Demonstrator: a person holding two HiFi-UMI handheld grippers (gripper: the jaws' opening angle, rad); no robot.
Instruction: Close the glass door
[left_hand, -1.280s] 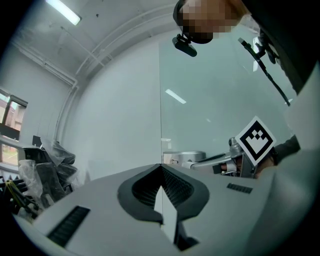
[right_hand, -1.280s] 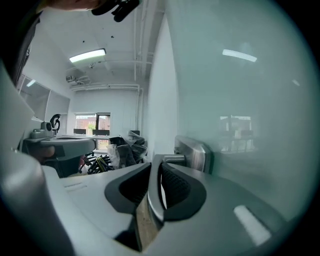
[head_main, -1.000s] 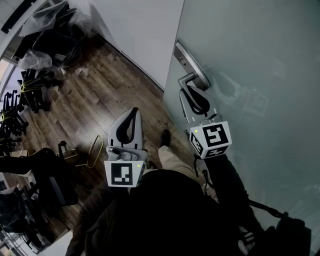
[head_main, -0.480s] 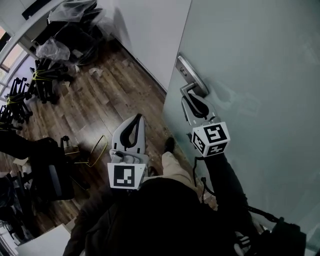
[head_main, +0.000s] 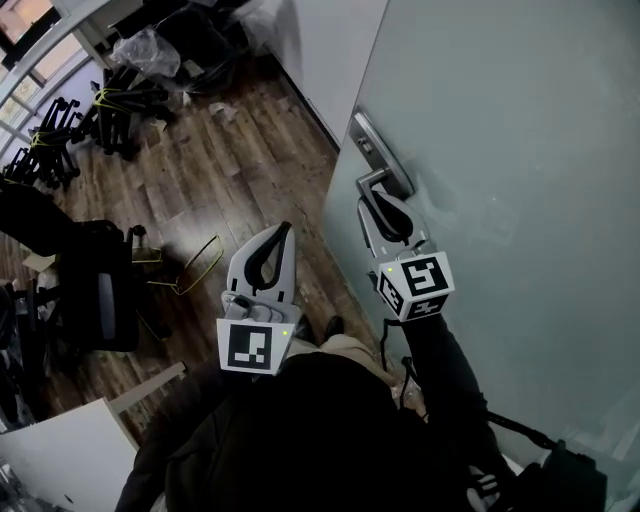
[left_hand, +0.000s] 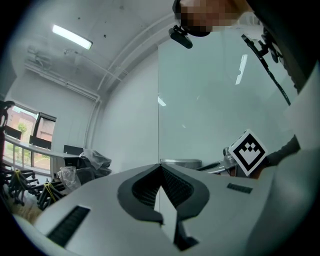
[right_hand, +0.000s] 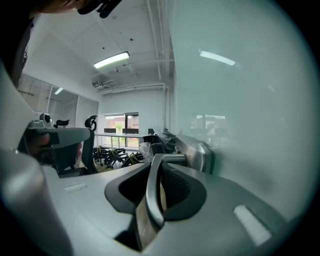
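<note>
The frosted glass door fills the right of the head view, its edge next to the white wall. Its metal lever handle juts from a steel lock plate. My right gripper is shut on that handle; in the right gripper view the lever runs between the jaws of the right gripper, beside the glass door. My left gripper hangs in the air left of the door, shut and holding nothing. In the left gripper view the left gripper points at the door's edge.
Dark wooden floor lies left of the door. A black office chair stands at the left, with stacked chair bases and plastic bags farther back. A white panel is at the bottom left, and a shoe is near the door's edge.
Both grippers and the handle have travelled forward together. The chairs and floor clutter have slid down and right in the head view. The right gripper's grip is unchanged.
</note>
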